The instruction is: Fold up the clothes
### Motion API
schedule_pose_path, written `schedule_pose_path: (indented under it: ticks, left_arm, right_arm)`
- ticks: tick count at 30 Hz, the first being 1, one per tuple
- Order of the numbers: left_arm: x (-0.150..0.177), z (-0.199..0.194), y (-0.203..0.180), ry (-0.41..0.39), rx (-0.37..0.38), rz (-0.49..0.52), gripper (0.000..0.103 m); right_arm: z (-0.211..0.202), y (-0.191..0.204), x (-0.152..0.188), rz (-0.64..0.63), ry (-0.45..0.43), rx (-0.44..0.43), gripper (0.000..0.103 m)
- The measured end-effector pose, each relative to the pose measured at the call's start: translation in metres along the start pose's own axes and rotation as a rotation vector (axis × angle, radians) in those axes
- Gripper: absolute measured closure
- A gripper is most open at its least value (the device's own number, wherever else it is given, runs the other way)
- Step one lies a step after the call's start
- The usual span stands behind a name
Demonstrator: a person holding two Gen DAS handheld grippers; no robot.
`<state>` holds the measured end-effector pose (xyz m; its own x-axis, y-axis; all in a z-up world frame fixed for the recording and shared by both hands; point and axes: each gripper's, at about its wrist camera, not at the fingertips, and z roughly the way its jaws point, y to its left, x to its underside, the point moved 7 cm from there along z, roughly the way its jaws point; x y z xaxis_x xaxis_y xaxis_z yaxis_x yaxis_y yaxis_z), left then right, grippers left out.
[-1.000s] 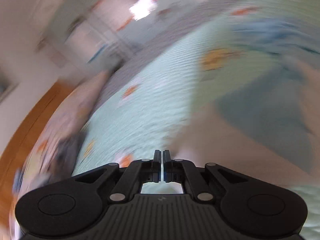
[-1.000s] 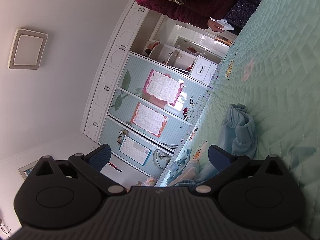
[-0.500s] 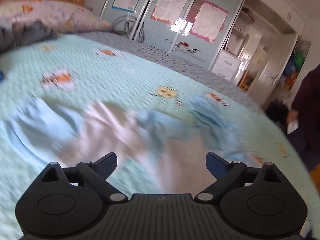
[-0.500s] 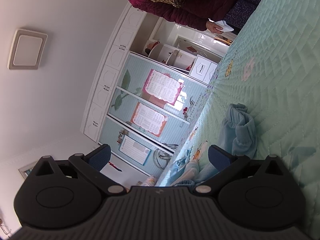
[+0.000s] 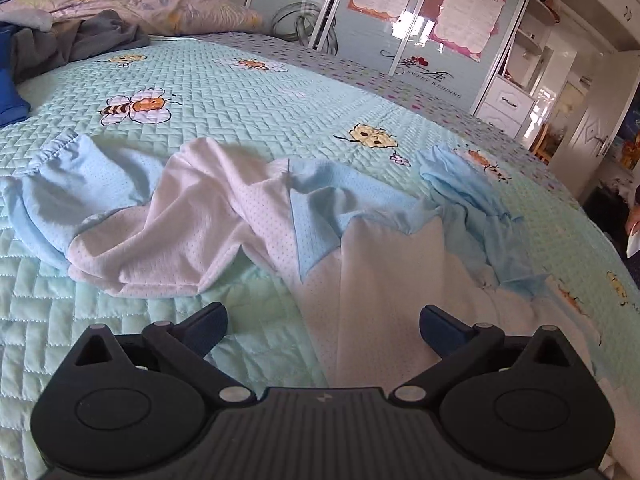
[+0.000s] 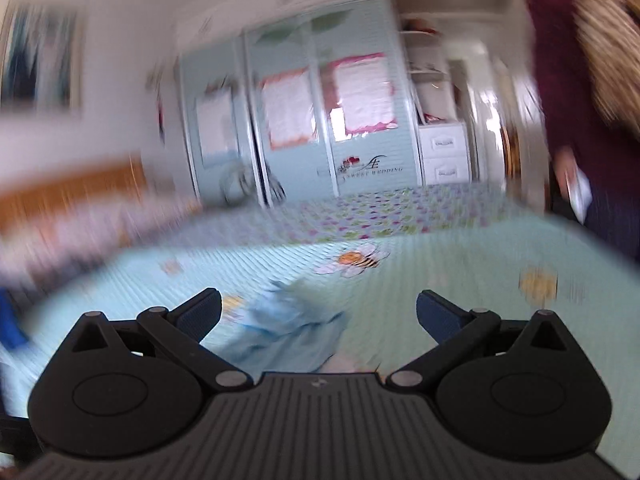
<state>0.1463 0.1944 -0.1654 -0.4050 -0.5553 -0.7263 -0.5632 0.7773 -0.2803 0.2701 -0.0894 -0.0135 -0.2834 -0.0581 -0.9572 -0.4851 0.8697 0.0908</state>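
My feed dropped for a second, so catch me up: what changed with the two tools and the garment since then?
The left tool was shut a second ago, opened, and now hangs open over the blue-and-white garment, which lies loose and crumpled on the quilt. The right tool swung from a rolled view to level, facing the bed; its picture is blurred. It stayed open and empty throughout.

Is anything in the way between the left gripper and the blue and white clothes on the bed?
Nothing visible is. The left gripper is open just above the blue and white clothes, which lie crumpled on the green quilt right before it.
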Motion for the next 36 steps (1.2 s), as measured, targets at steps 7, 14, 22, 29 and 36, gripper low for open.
schedule_pose_path:
  ticks: [7,14,22,29,36]
  left_arm:
    - [-0.014,0.001,0.014,0.011,0.055,-0.086,0.001]
    - [-0.02,0.013,0.015,0.039,0.055,-0.013,0.001]
    - [-0.018,0.021,0.006,0.079,0.05,0.123,0.0]
    - [-0.014,0.025,0.001,0.077,0.03,0.188,0.0]
    - [-0.012,0.025,0.0,0.067,0.025,0.208,0.0]
  right_arm:
    - [0.14,0.012,0.032,-0.165,0.254,0.071,0.0]
    - [0.224,-0.003,0.066,-0.076,0.411,0.134,0.0]
    - [0.262,0.027,0.085,-0.079,0.443,0.047,0.027]
    - [0.251,0.069,0.054,-0.167,0.386,-0.034,0.097]
    - [0.259,0.056,-0.014,-0.422,0.192,0.288,0.097]
